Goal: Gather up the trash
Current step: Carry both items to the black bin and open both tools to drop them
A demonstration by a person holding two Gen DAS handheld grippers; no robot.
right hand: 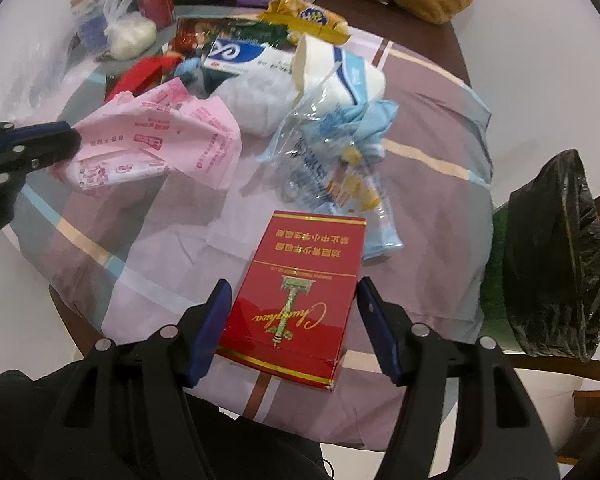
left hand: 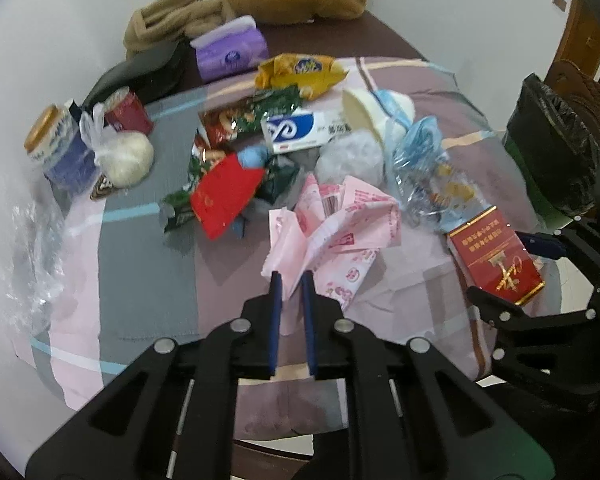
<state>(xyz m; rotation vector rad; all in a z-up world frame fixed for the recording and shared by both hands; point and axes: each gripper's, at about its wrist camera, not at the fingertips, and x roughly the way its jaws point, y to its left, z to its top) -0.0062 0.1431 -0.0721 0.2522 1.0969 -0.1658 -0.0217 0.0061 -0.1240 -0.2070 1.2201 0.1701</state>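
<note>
Left tool (left hand: 291,285): narrowly parted, nipping the near edge of the crumpled pink paper wrapper (left hand: 340,220) at mid-bench (left hand: 148,272). Right tool (right hand: 292,294): wide open, straddling the red cigarette pack (right hand: 296,300), pads not touching. Black-lined trash bin (right hand: 556,256) beside the bench's right edge.

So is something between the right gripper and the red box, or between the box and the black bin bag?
Nothing visible. The red box already lies between the open jaws of the right gripper, and the stretch of table toward the black bin bag on the right is bare cloth.
</note>
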